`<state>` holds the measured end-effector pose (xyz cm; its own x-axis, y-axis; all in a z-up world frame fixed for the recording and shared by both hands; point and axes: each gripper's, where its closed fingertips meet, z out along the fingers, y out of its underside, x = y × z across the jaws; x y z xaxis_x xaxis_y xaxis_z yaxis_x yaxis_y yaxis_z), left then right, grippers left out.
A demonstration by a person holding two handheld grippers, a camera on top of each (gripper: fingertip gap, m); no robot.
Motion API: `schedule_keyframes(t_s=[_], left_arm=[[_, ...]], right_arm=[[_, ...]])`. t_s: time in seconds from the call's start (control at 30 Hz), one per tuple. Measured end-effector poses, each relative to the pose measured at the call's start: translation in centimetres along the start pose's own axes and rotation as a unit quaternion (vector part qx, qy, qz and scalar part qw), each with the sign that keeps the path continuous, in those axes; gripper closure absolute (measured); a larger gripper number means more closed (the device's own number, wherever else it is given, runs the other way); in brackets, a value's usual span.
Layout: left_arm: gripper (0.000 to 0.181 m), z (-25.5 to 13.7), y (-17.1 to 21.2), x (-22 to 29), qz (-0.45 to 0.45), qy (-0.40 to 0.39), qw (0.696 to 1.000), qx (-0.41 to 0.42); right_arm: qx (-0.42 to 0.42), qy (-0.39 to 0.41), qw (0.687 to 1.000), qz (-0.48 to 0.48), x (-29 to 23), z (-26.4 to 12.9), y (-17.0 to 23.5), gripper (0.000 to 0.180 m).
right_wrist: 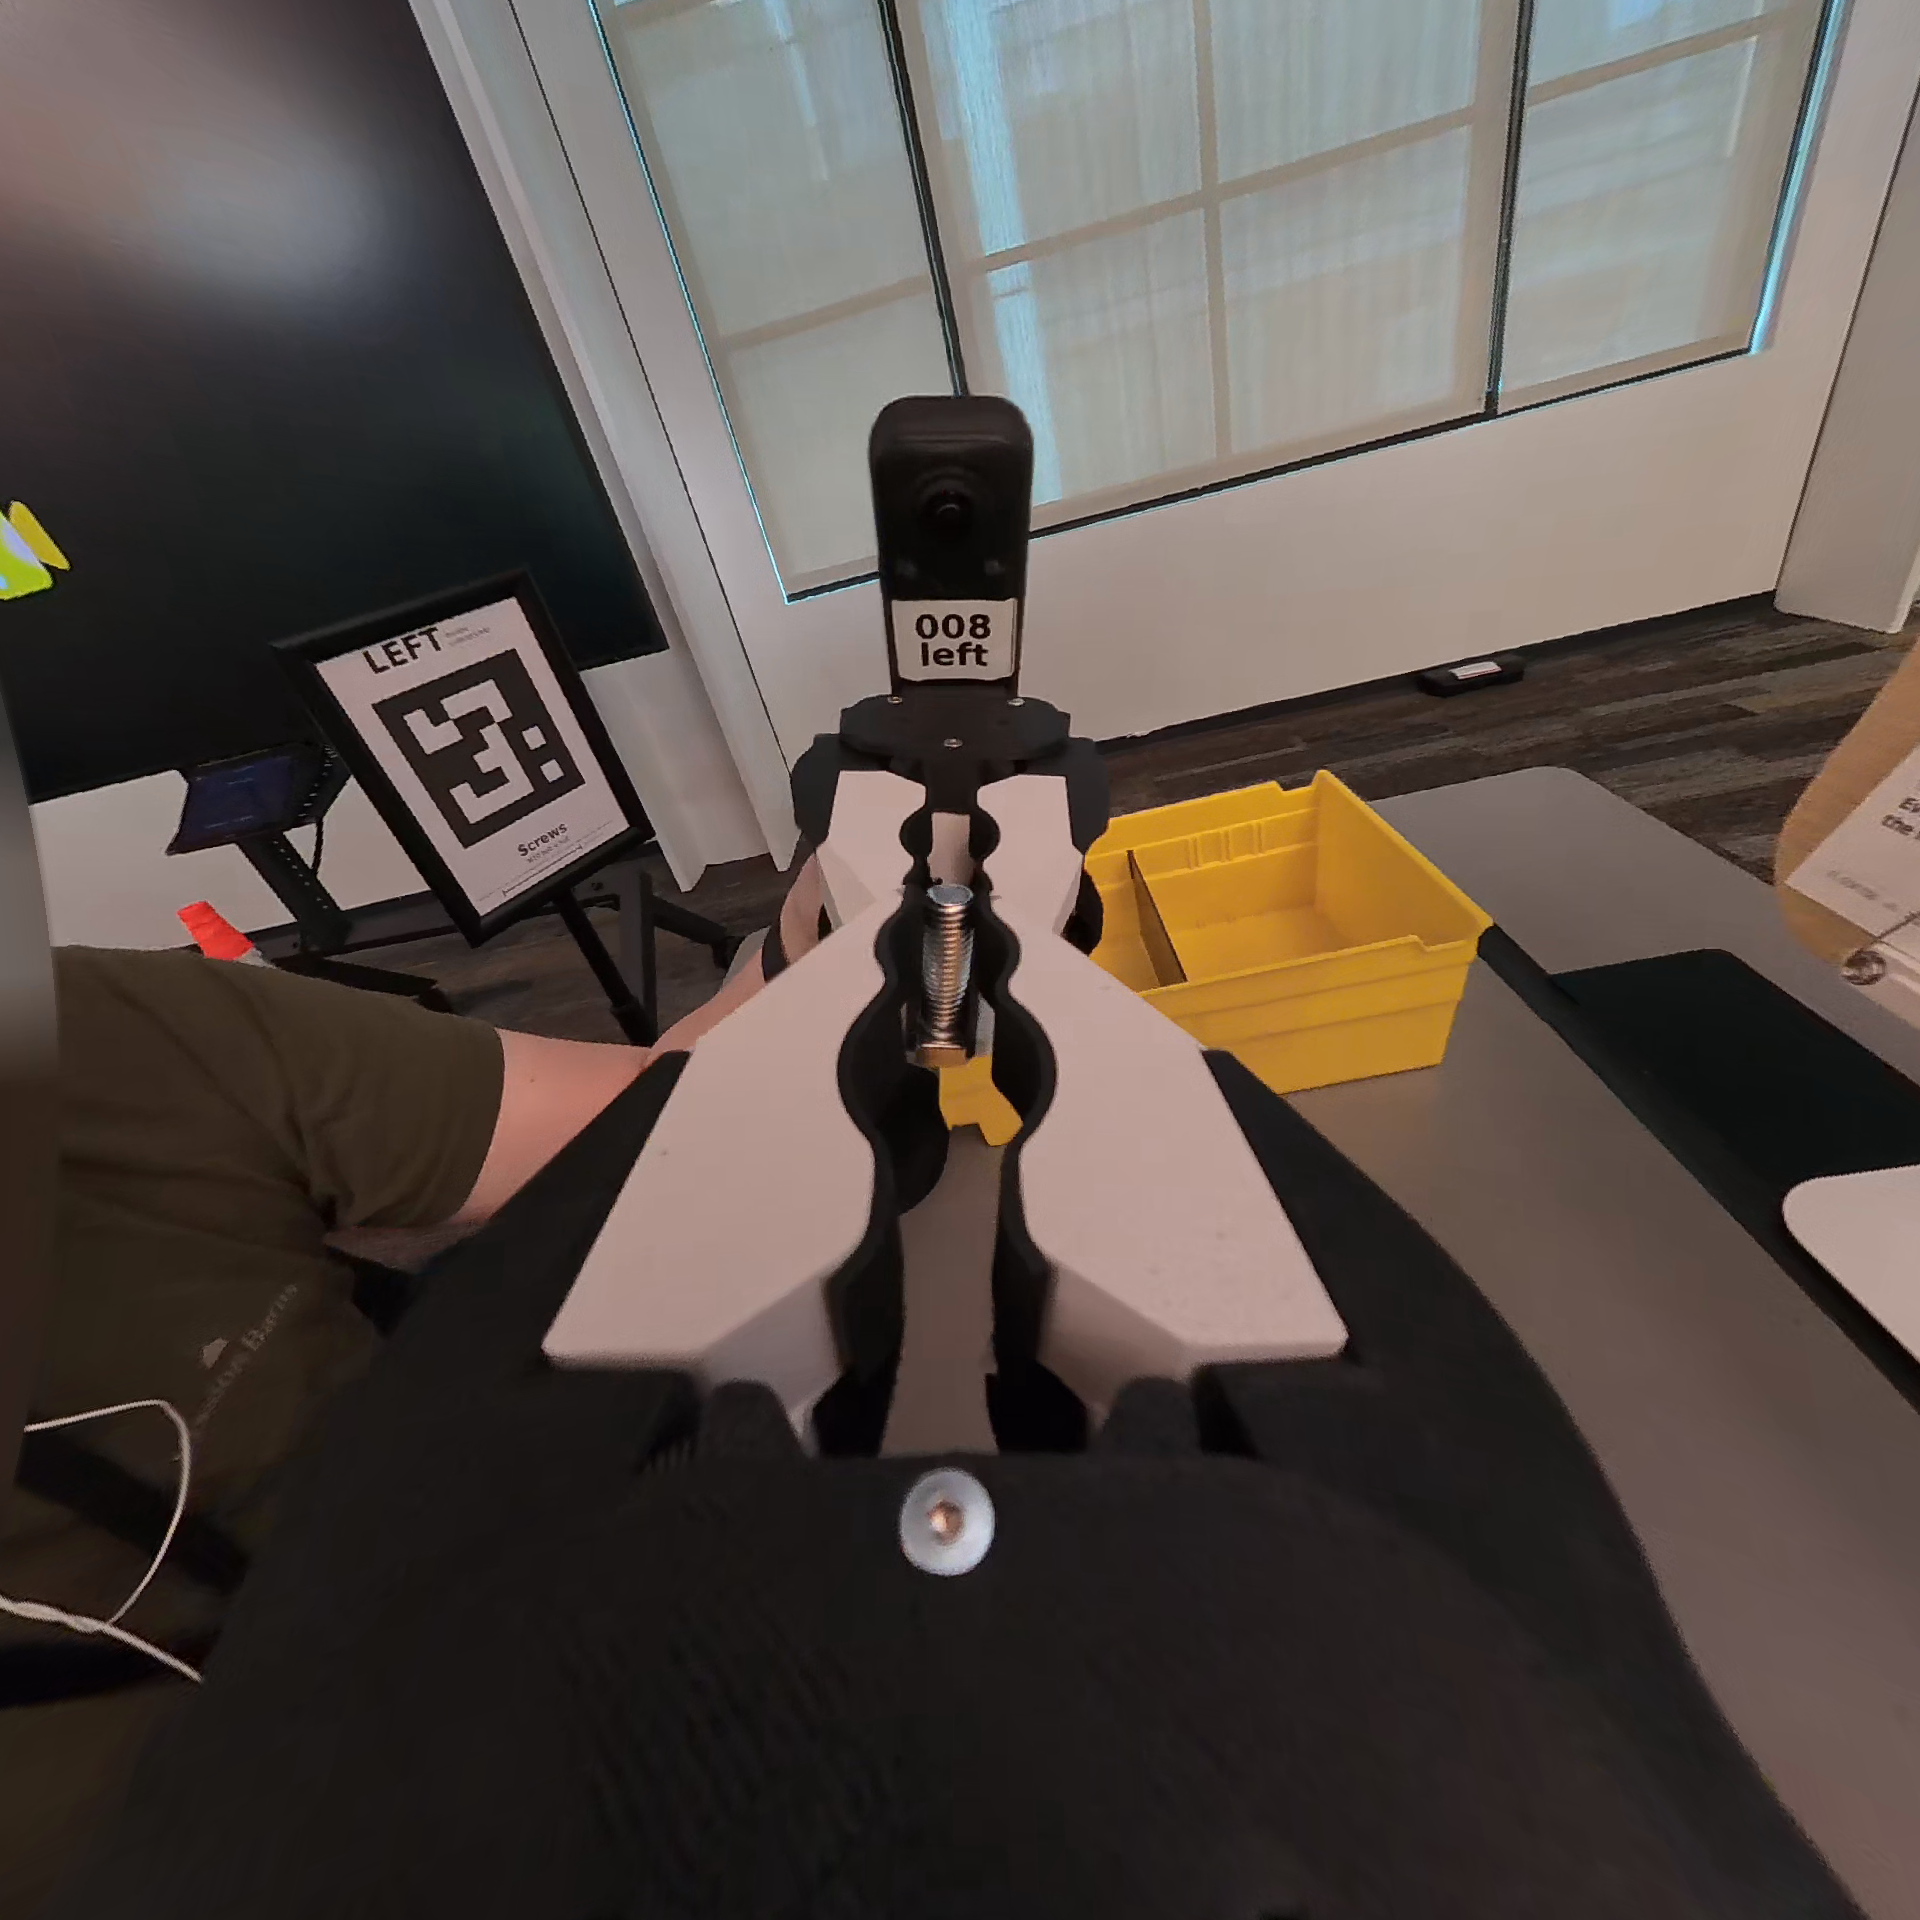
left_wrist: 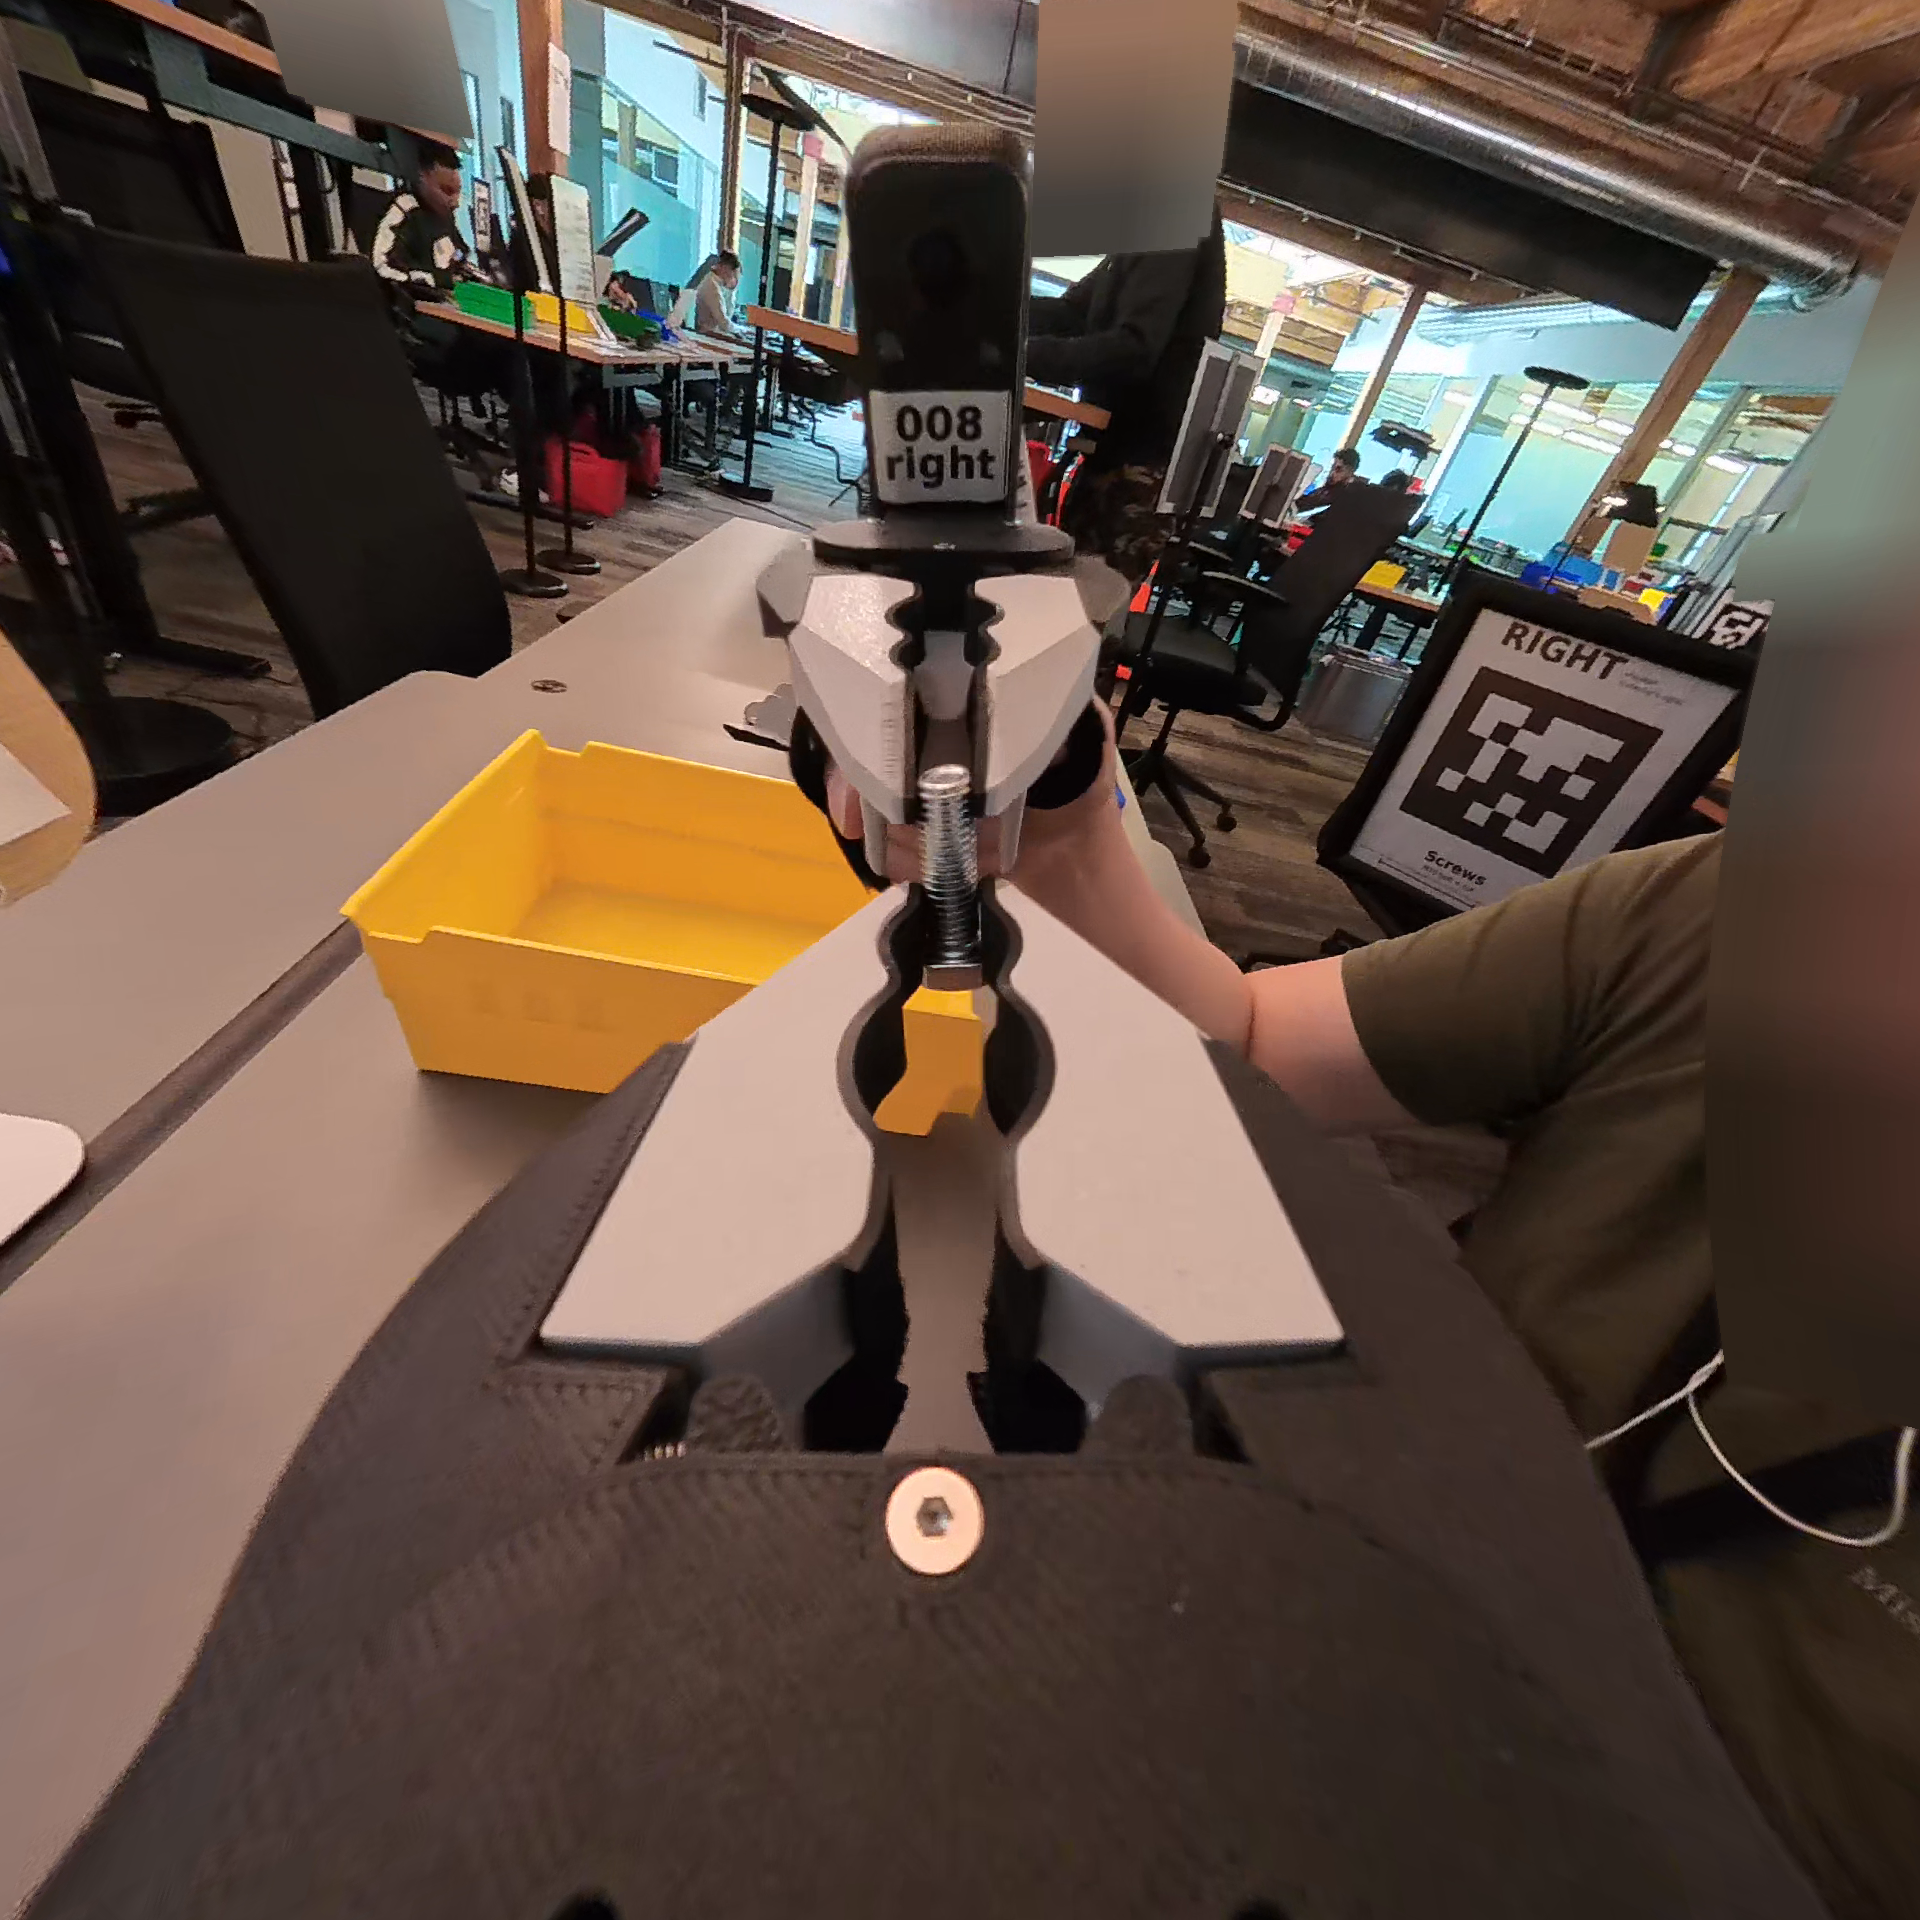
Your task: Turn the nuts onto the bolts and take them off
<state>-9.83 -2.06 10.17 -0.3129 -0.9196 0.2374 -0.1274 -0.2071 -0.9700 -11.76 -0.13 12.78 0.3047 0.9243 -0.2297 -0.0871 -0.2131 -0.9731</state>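
Observation:
One silver threaded bolt (left_wrist: pixel 948 873) stands between my two grippers, which face each other tip to tip above the grey table. Its threaded end points up. A hex piece (left_wrist: pixel 951 977) sits at its lower end; I cannot tell if it is the head or a nut. My left gripper (left_wrist: pixel 945 914) is shut around the bolt in its front notch. In the right wrist view my right gripper (right_wrist: pixel 940 935) is shut around the same bolt (right_wrist: pixel 945 956), with the hex piece (right_wrist: pixel 940 1039) below. No loose nuts show.
A yellow bin (left_wrist: pixel 582 894) stands on the grey table (left_wrist: pixel 208 1039) just behind the grippers; the right wrist view shows its divider (right_wrist: pixel 1299 935). The person's bare arms (left_wrist: pixel 1143 914) (right_wrist: pixel 551 1070) reach in. Framed marker signs (left_wrist: pixel 1538 769) (right_wrist: pixel 478 748) stand off the table. The grippers are tip to tip, or close to it.

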Motion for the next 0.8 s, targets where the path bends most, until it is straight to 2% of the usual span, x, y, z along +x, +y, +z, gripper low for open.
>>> schedule_keyframes(t_s=[0.03, 0.17, 0.3, 0.43, 0.53, 0.6, 0.67, 0.73, 0.8], left_arm=[[0.173, -0.1, 0.0, 0.0, -0.005, 0.002, 1.000, 0.000], [0.173, -0.2, 0.5, -0.3, 0.004, -0.016, 1.000, -0.020], [0.173, -0.4, -0.1, -0.6, 0.046, -0.049, 0.998, -0.017], [0.173, -0.5, -0.5, -0.9, 0.057, -0.067, 0.996, -0.009], [0.173, -1.4, -1.0, -1.6, 0.070, -0.094, 0.993, -0.005], [0.173, -2.7, -1.4, -2.4, 0.093, -0.134, 0.987, -0.009], [0.174, -4.4, -2.0, -3.2, 0.121, -0.186, 0.975, -0.015], [0.174, -6.4, -3.0, -3.5, 0.147, -0.234, 0.961, -0.011], [0.174, -8.2, -4.0, -3.2, 0.158, -0.258, 0.953, 0.003]], right_arm=[[0.001, 0.001, 1.000, -0.001, 0.0, 0.1, 0.0, 0.173], [-0.008, 0.011, 1.000, -0.011, 0.3, 0.5, 0.4, 0.173], [0.016, 0.008, 1.000, -0.014, 0.1, 0.5, -0.4, 0.172], [0.052, 0.005, 0.998, -0.017, -0.2, -0.1, -1.7, 0.153], [0.028, 0.035, 0.997, -0.058, 0.3, -1.0, -1.5, 0.152], [-0.043, 0.050, 0.991, -0.114, 0.3, -1.4, 0.3, 0.151], [-0.179, 0.045, 0.969, -0.164, 0.3, -1.9, 4.9, 0.145], [-0.333, 0.036, 0.922, -0.193, 0.9, -2.8, 10.8, 0.142], [-0.451, 0.049, 0.867, -0.207, 2.9, -3.4, 15.7, 0.144]])
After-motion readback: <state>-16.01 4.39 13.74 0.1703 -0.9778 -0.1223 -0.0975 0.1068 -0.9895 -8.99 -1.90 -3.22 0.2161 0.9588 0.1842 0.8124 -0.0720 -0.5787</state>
